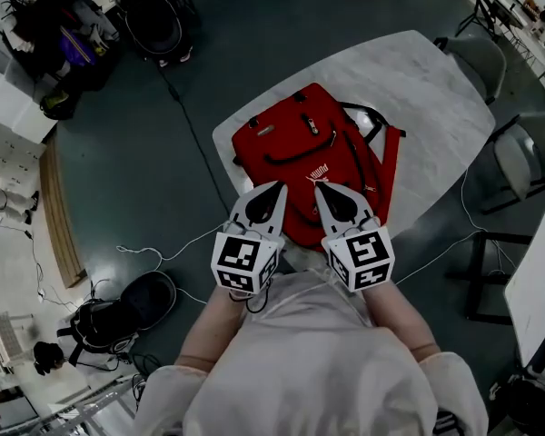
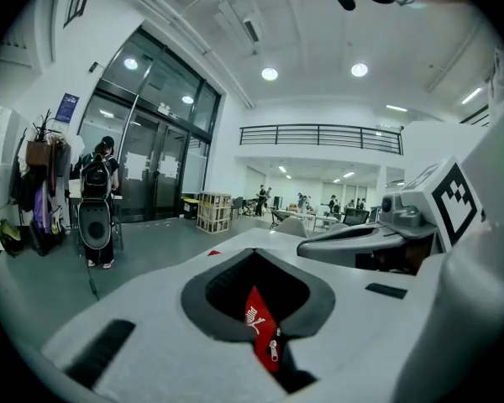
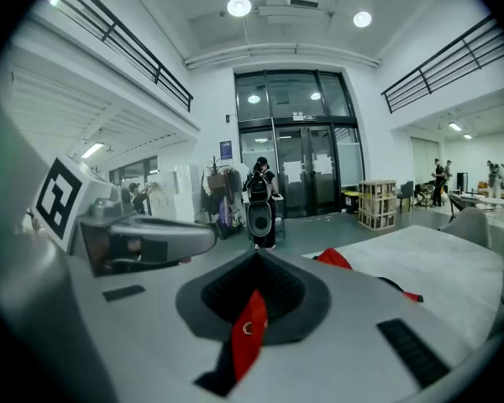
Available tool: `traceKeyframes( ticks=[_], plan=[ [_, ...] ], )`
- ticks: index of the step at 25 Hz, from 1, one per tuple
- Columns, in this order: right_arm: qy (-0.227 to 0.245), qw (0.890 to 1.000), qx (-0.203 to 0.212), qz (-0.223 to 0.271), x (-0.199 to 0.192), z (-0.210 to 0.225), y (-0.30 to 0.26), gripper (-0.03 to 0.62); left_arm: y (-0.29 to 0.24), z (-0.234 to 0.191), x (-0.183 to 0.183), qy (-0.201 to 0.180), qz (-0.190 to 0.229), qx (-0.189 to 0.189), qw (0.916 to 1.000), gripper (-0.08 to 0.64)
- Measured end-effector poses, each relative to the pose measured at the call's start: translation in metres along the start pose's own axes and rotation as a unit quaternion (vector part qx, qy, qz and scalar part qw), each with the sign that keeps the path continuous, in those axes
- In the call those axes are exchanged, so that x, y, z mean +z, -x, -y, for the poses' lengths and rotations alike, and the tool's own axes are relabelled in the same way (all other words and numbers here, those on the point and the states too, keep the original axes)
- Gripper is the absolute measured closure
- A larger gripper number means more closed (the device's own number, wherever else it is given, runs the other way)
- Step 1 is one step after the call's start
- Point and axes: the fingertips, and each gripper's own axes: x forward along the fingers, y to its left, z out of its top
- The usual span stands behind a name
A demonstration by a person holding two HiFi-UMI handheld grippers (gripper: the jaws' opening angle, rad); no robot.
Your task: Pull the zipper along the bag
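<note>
Red bag [image 1: 295, 143] seems braced: right gripper [image 1: 321, 190] fingers pinch its fabric [image 3: 248, 334], left gripper [image 1: 277, 189] fingers pinch the zipper pull [image 2: 274, 351].

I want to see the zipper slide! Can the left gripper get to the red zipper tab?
Probably yes: the left gripper looks shut on the tab, which sits right between its fingers, with nothing in the way.
</note>
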Motion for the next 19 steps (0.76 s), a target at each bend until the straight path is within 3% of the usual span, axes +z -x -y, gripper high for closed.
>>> traceKeyframes(
  ticks=[7,19],
  plan=[
    [-0.018,1.0,0.017,-0.006,-0.005,0.001,0.001,0.566,-0.006,0.006,-0.002,-0.003,-0.004,-0.001,1.0,0.54],
    [-0.005,1.0,0.021,-0.019,-0.012,-0.002,0.001,0.566,-0.01,0.01,-0.006,-0.011,-0.009,0.003,0.9999,0.54]
  ],
)
